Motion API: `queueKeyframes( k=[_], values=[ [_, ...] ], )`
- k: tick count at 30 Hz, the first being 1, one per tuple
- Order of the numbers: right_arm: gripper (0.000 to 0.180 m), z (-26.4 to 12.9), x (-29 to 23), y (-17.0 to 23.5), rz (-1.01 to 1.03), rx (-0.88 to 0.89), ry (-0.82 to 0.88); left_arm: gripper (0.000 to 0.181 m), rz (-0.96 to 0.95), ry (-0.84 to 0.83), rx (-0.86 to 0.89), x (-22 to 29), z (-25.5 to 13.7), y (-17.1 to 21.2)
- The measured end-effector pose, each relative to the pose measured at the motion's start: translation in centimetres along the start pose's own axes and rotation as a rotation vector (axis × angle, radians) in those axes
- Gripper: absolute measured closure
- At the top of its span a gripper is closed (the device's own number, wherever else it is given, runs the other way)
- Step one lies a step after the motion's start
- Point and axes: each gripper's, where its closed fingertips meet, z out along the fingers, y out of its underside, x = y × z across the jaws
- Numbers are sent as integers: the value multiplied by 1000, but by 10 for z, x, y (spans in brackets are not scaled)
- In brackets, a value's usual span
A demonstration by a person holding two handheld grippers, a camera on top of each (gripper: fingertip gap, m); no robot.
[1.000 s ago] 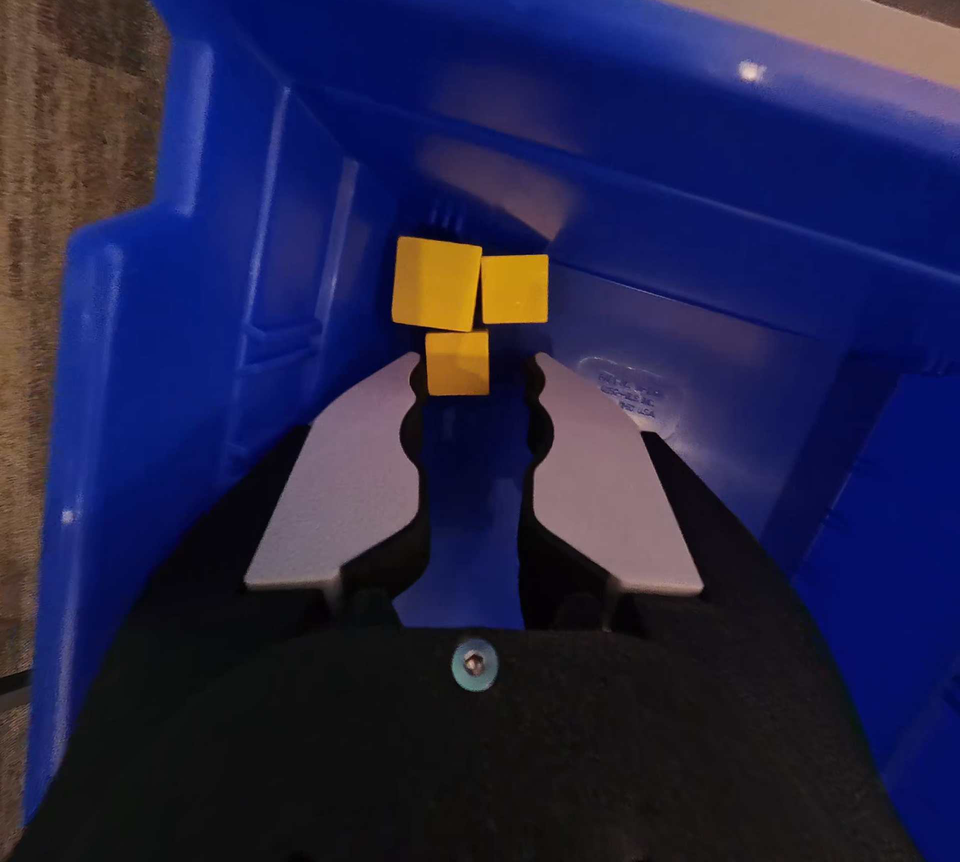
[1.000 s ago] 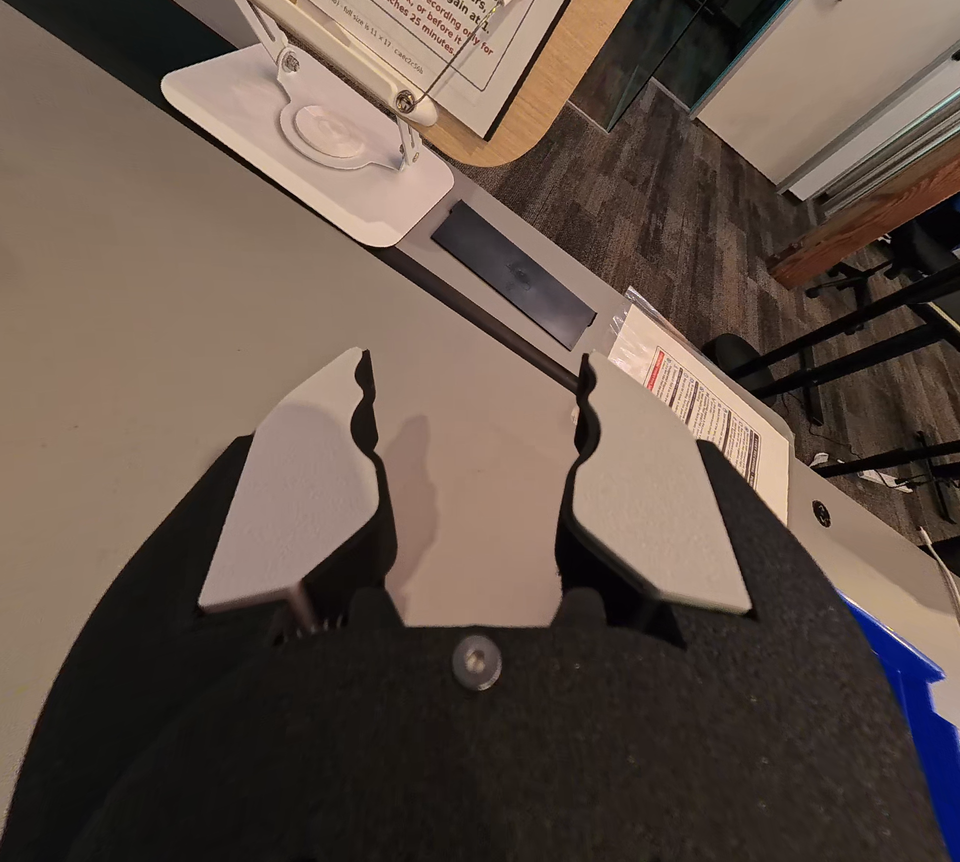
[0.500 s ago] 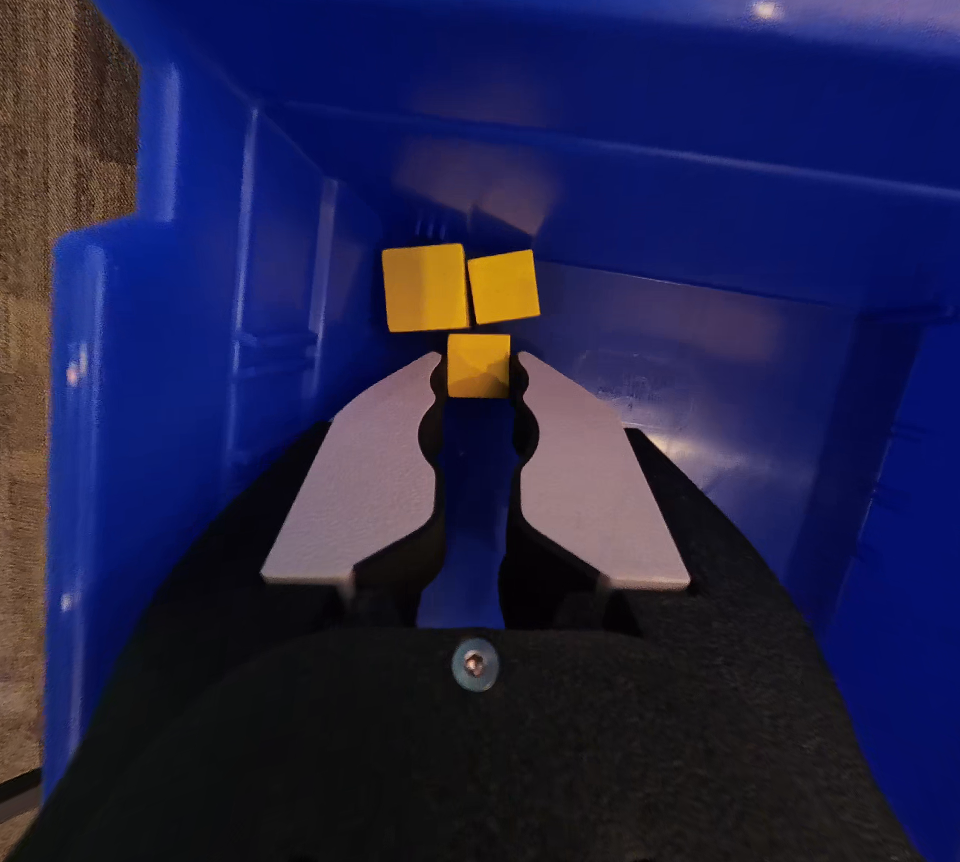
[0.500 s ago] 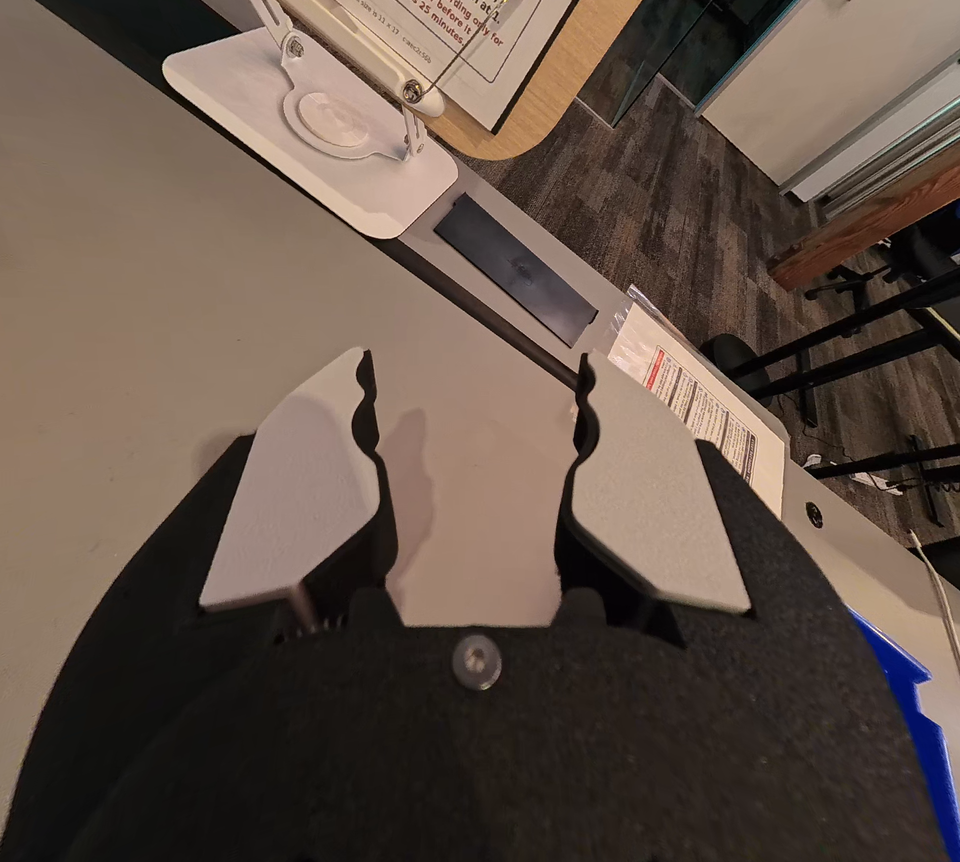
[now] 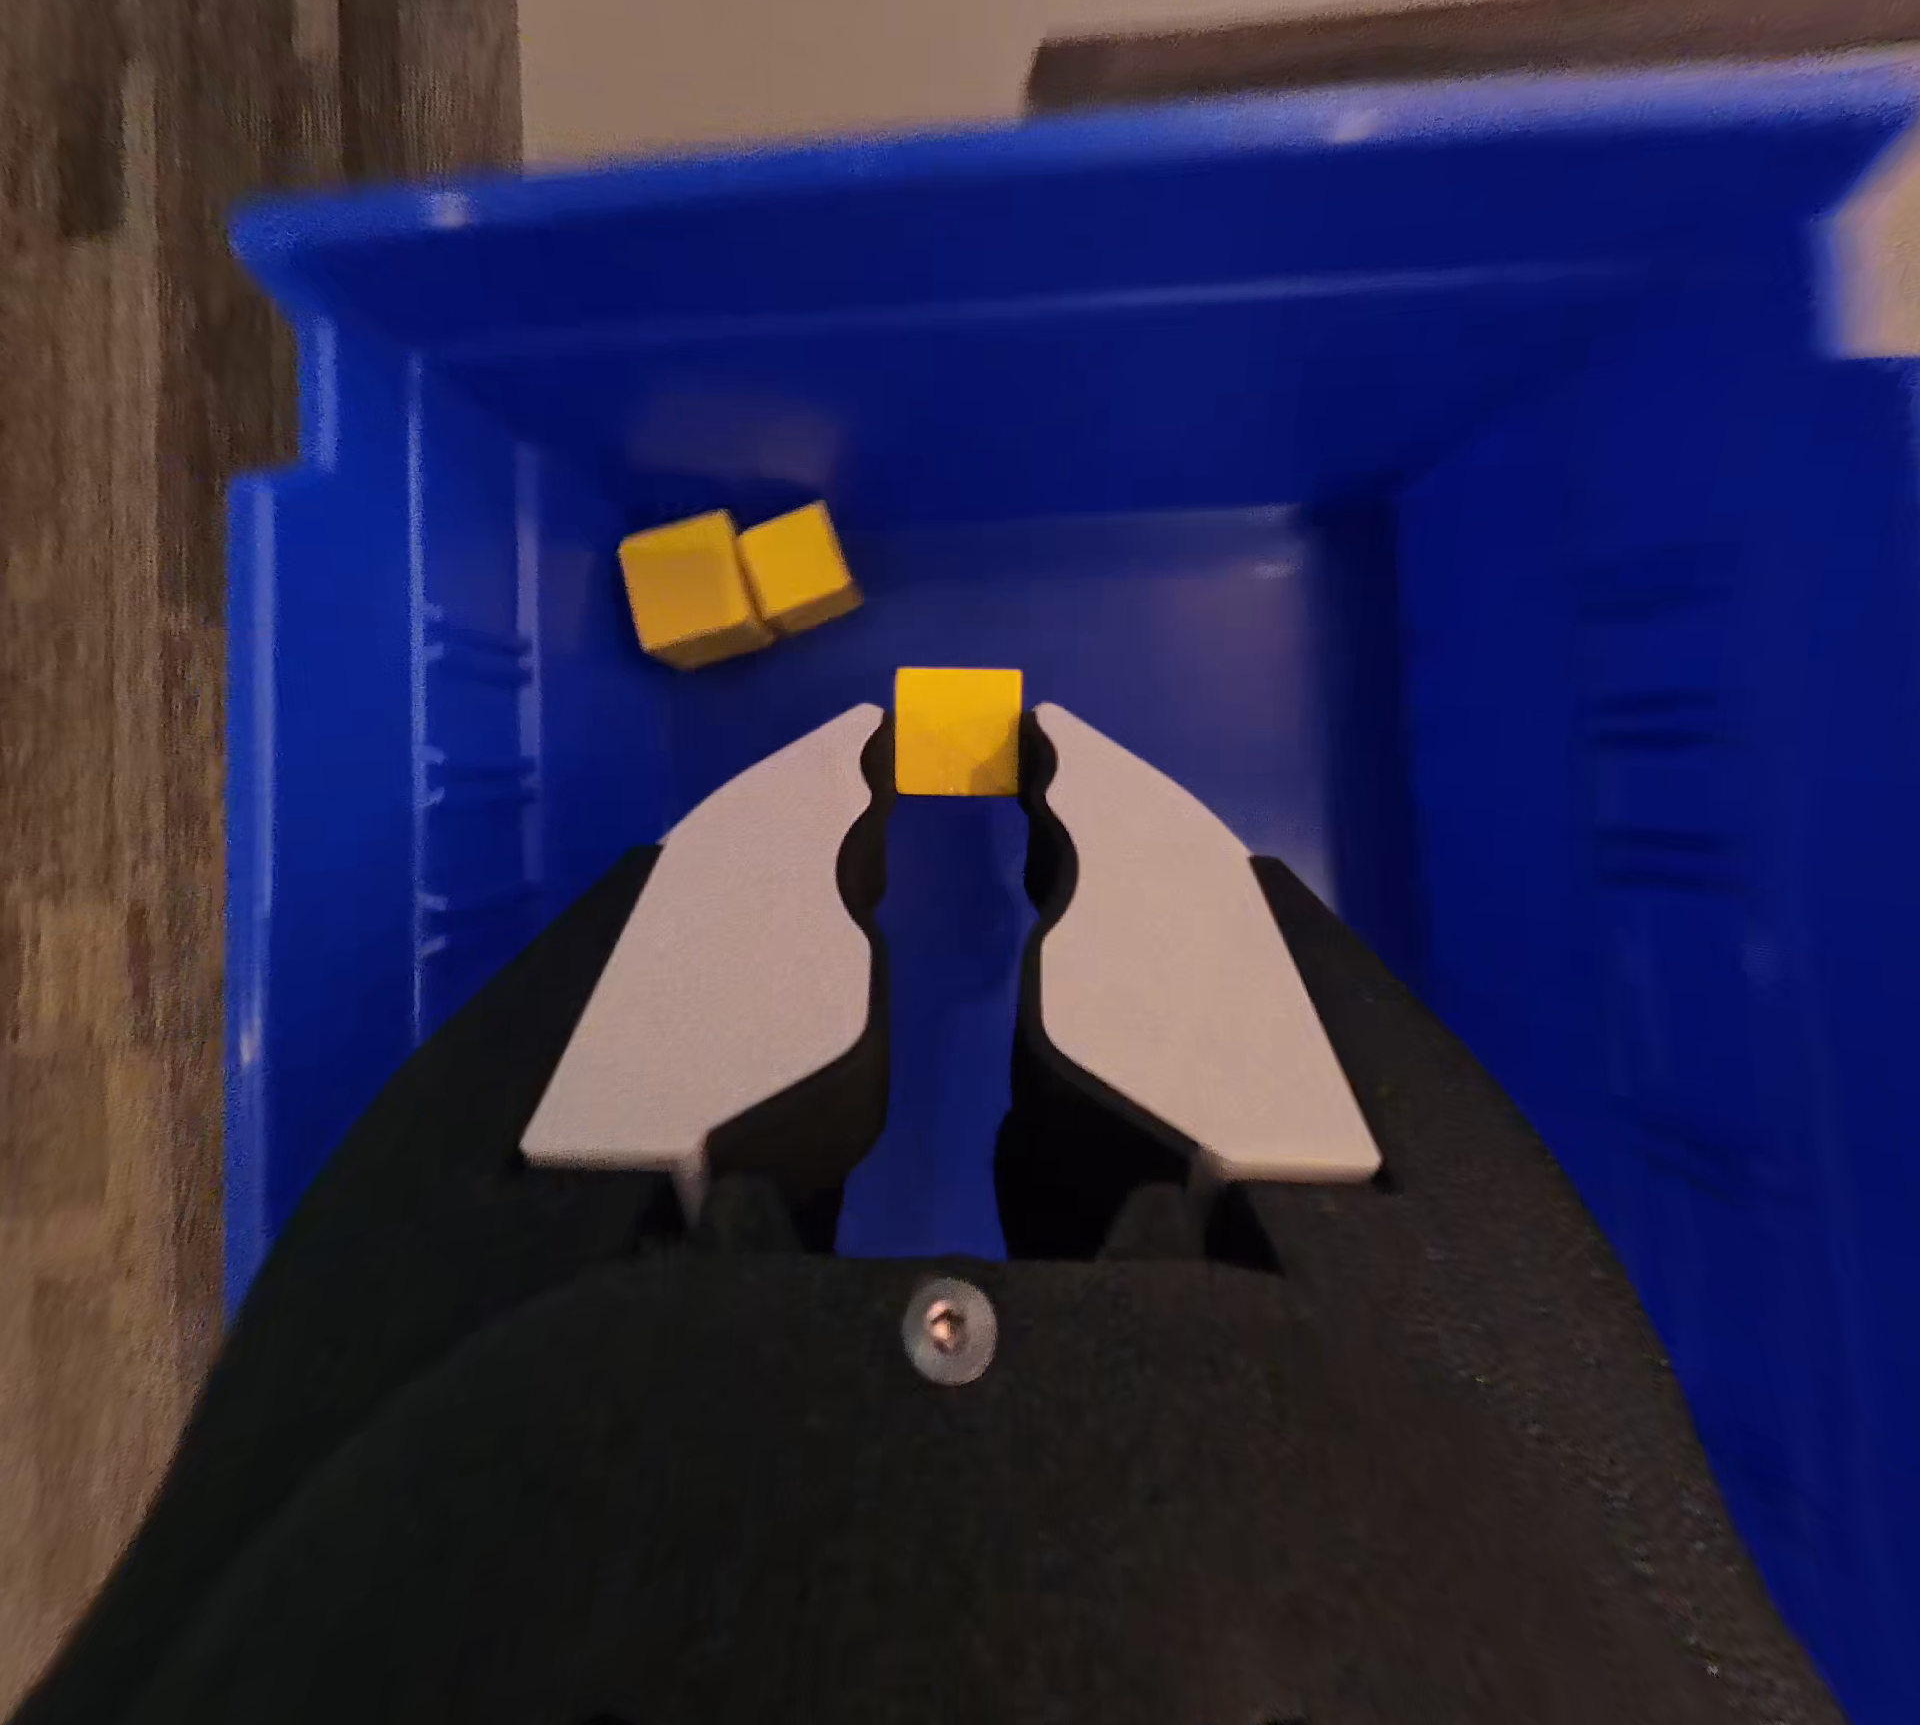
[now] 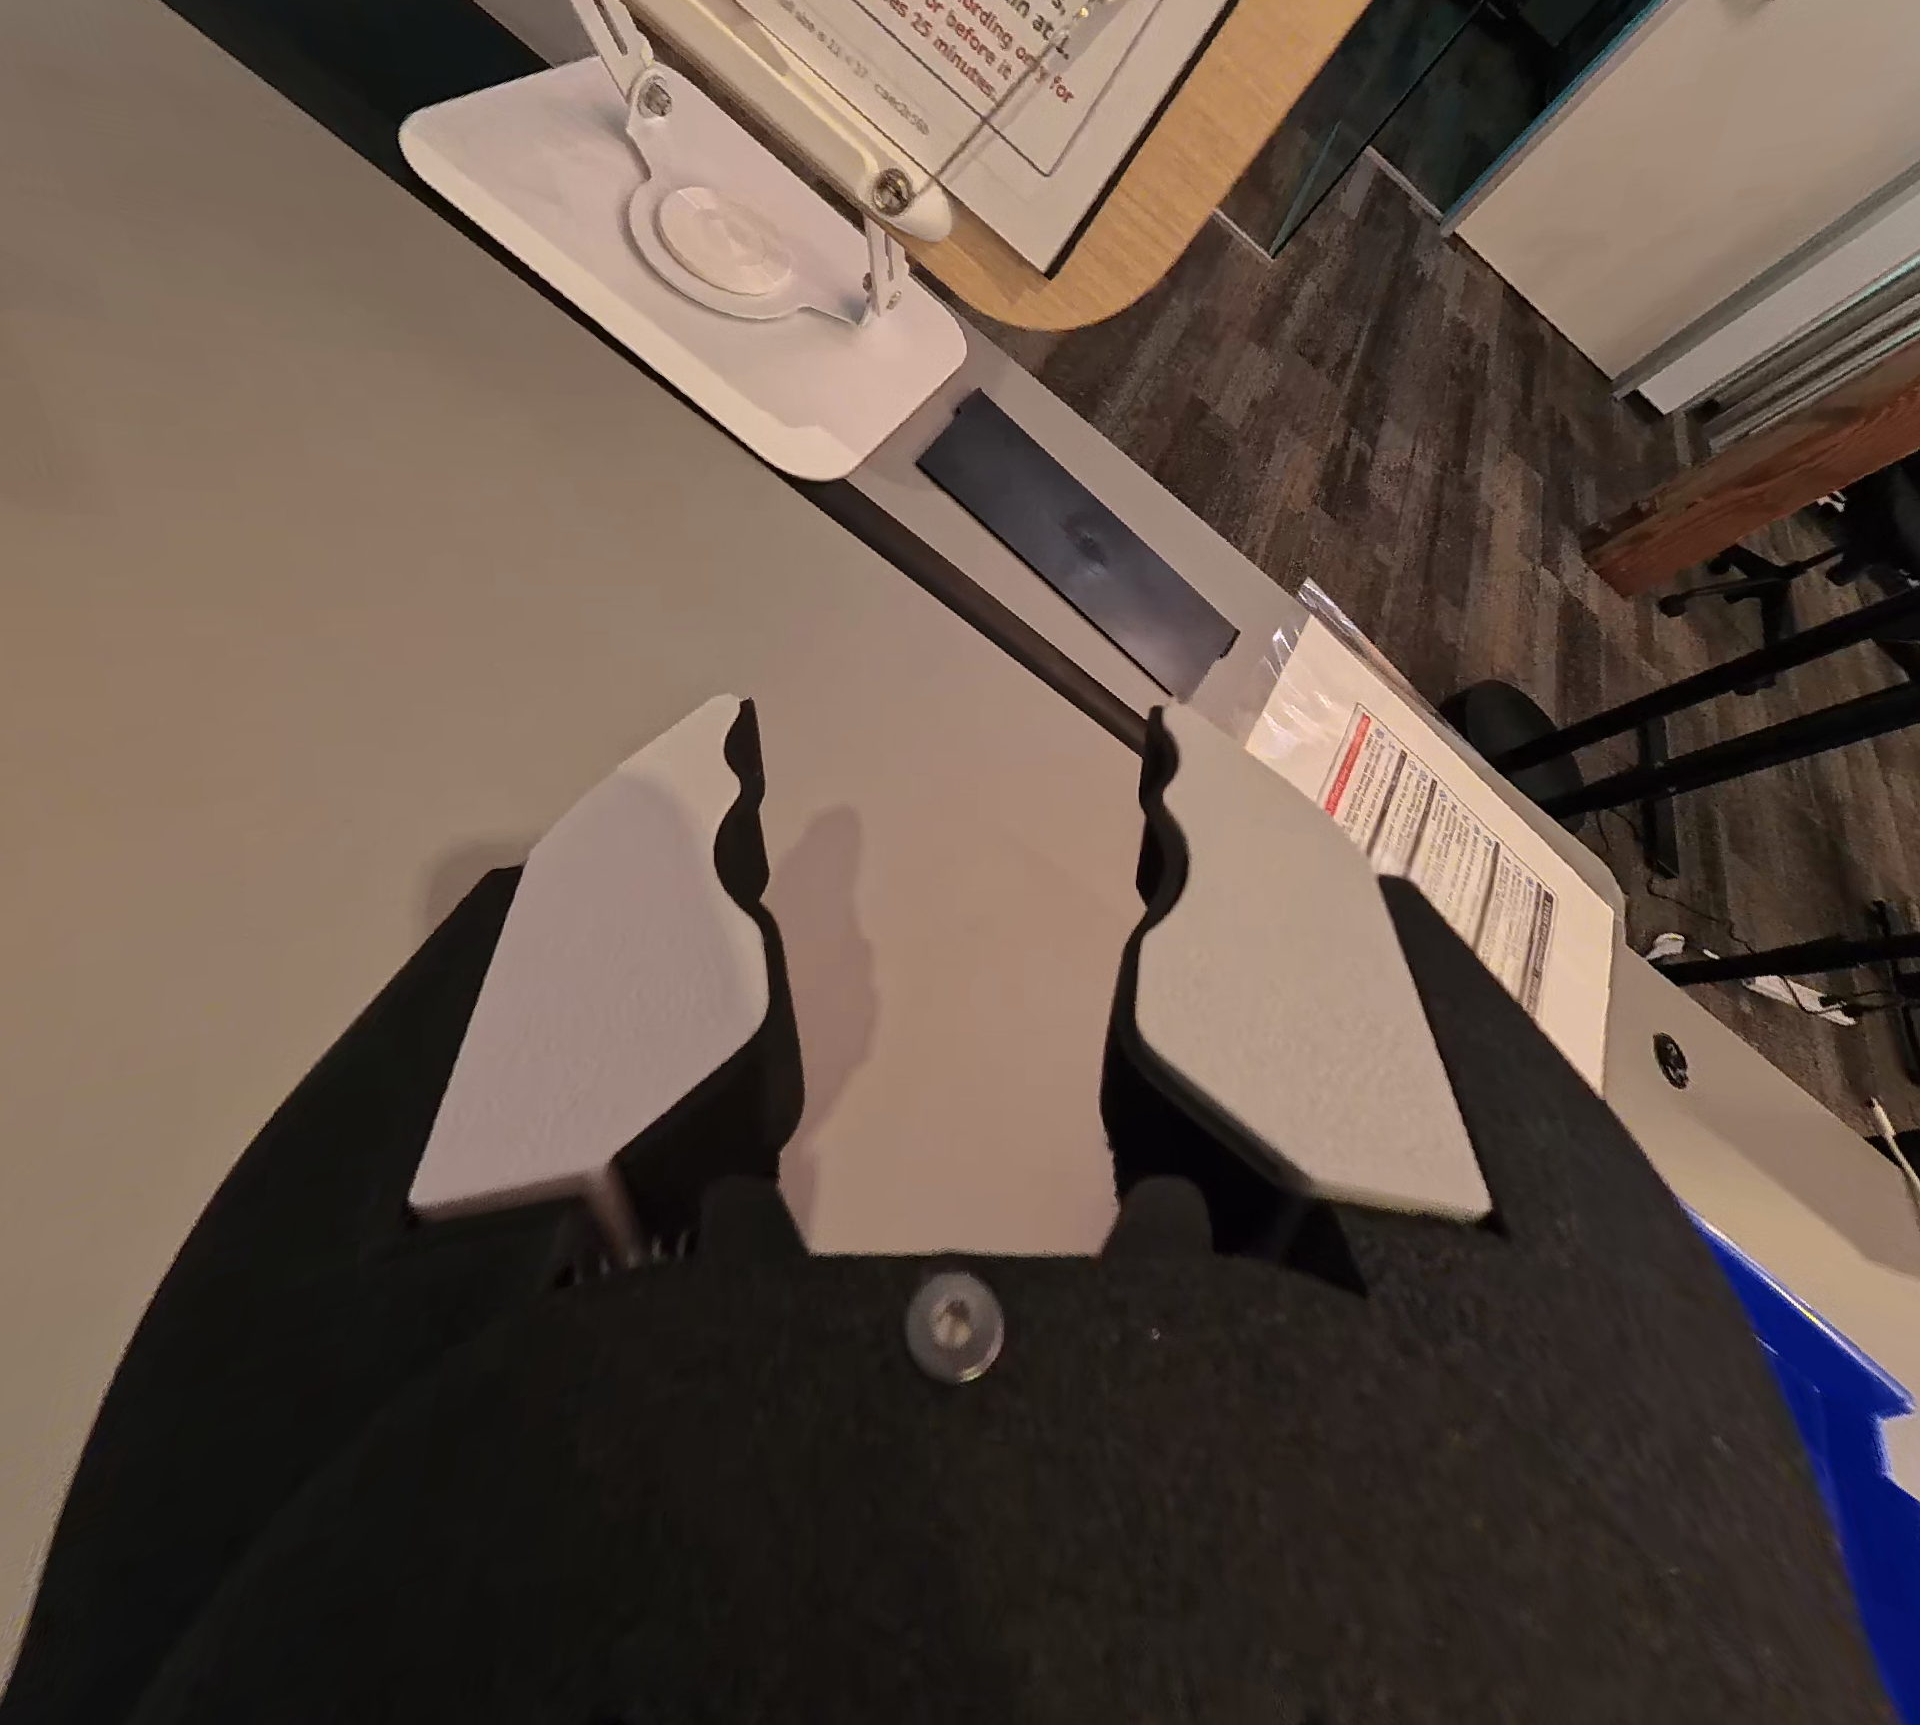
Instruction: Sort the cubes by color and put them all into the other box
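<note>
**binwatcher:** So, quick read on the left wrist view: the left gripper has its two fingers pinched on a yellow cube, gripped right at the tips. Cube sits square between them, flat faces against the pads, and it looks lifted clear of the floor of the blue box. Bit of motion blur, so I wouldn't swear to how high.

**cubefan22:** Where are the others?

**binwatcher:** Two more yellow cubes down in the far-left corner of that box, touching each other, ahead and to the left of the held one, apart from it. No other colours visible in there.

**cubefan22:** And the other hand?

**binwatcher:** The right gripper is spread wide with nothing between the fingers, hovering over the bare grey table. A white stand holding a printed sheet is out ahead of it. A sliver of blue box rim pokes in at its lower right.

**cubefan22:** So what does the next move hinge on?

**binwatcher:** My guess: the cube's already in hand, centred on the gripper's line, so it's all about getting up and over the box wall without clipping it. A cube has no long axis to fuss over. The left is plainly the one doing the job; the right is idle off to the side. I can't tell from these views where the other box sits.
</note>
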Motion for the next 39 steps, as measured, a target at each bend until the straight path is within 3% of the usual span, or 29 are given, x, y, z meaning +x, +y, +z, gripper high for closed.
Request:
queueKeyframes(
  k=[4, 8, 15, 19, 26, 28, 29, 32, 39],
  values=[
    [113, -4, -26, -18, 43, 65, -119, 158, 179, 84, 267, 61, -54, -42],
    [117, -18, -77, -51, 159, 184, -374, 158, 449, 146, 554, 157, -120, -69],
    [121, -60, -152, -96, 278, 312, -701, 159, 751, 265, 816, 335, -170, -56],
    [119, -72, -168, -103, 344, 313, -805, 159, 876, 266, 898, 400, -178, -44],
    [126, -74, -178, -99, 388, 278, -935, 159, 973, 324, 919, 455, -181, -35],
    [138, -74, -181, -96, 383, 259, -968, 159, 993, 324, 929, 462, -180, -35],
    [152, -73, -181, -94, 376, 255, -971, 159, 1000, 336, 923, 466, -179, -34],
    [157, -72, -177, -93, 376, 257, -981, 159, 993, 342, 924, 472, -177, -33],
    [158, -56, -126, -87, 293, 308, -708, 134, 906, 345, 857, 468, -154, -30]
  ],
)
